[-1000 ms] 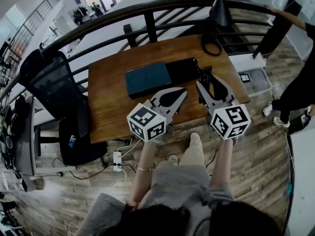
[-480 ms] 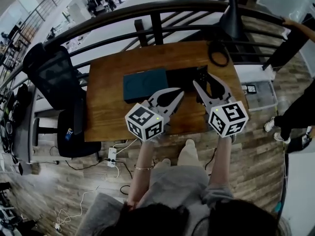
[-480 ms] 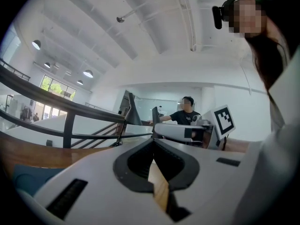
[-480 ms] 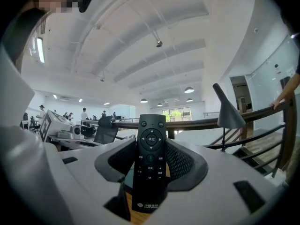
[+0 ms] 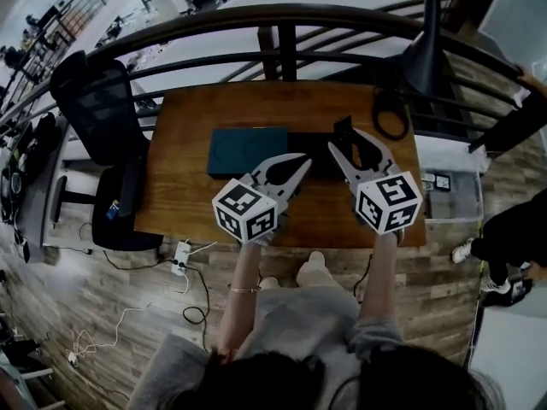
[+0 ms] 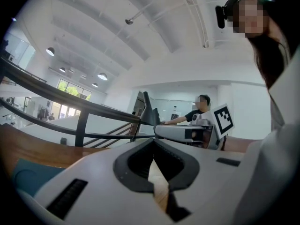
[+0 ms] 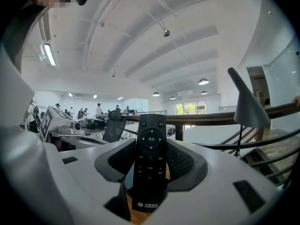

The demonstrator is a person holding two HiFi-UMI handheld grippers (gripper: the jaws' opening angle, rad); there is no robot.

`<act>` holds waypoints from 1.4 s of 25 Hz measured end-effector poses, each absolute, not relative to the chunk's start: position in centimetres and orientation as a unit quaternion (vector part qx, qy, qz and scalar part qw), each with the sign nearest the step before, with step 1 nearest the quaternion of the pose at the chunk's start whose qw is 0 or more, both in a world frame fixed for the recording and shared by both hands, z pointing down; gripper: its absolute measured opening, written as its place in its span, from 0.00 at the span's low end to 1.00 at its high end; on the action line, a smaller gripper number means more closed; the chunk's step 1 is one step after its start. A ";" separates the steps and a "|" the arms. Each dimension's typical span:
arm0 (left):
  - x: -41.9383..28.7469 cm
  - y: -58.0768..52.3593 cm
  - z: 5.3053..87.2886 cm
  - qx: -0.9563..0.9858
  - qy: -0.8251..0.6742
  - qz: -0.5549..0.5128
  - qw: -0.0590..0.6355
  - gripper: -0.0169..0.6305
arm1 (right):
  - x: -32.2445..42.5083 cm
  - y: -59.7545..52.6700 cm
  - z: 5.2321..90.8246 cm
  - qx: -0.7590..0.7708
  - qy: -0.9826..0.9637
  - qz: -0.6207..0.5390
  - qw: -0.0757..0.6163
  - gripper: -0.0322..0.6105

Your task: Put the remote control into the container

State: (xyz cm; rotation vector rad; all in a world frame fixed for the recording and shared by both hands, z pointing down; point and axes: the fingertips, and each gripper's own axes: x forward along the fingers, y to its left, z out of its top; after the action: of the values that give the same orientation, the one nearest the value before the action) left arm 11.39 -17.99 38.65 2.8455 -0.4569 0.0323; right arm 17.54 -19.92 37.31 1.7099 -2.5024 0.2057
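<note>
My right gripper (image 5: 346, 143) is shut on the black remote control (image 7: 150, 158), which stands upright between its jaws with the buttons facing the camera. In the head view the remote control (image 5: 344, 130) hangs over the right end of the black open container (image 5: 313, 150). That container lies beside a dark teal flat box (image 5: 248, 150) on the wooden table (image 5: 197, 118). My left gripper (image 5: 299, 164) hovers over the table's near half with its jaws together and nothing in them. In the left gripper view the left gripper (image 6: 153, 156) shows only a thin slit between its jaws.
A black railing (image 5: 282, 15) runs behind the table. A black lamp (image 5: 425, 58) and a cable loop (image 5: 391, 114) are at the back right. A black office chair (image 5: 102, 109) stands at the left. A clear bin (image 5: 449, 196) and a person's legs (image 5: 513, 229) are on the right.
The head view has shifted, so the table sits a little lower and more level in the frame. Both grippers keep their places over the table, and the right one still holds the remote.
</note>
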 end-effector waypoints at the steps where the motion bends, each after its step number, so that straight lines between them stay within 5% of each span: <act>1: 11.5 -18.3 38.9 0.977 -0.166 0.011 0.132 0.03 | 17.6 -20.3 37.6 0.555 -0.827 0.069 0.055 0.37; 35: 11.6 -23.9 49.4 0.933 -0.246 0.071 0.252 0.03 | 16.9 -29.9 50.9 0.405 -0.877 0.139 0.217 0.37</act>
State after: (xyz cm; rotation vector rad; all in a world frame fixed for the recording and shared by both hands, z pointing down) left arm 11.64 -23.93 49.43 2.5383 -0.6700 0.1929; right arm 16.88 -29.90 50.88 1.1222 -2.4291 0.3836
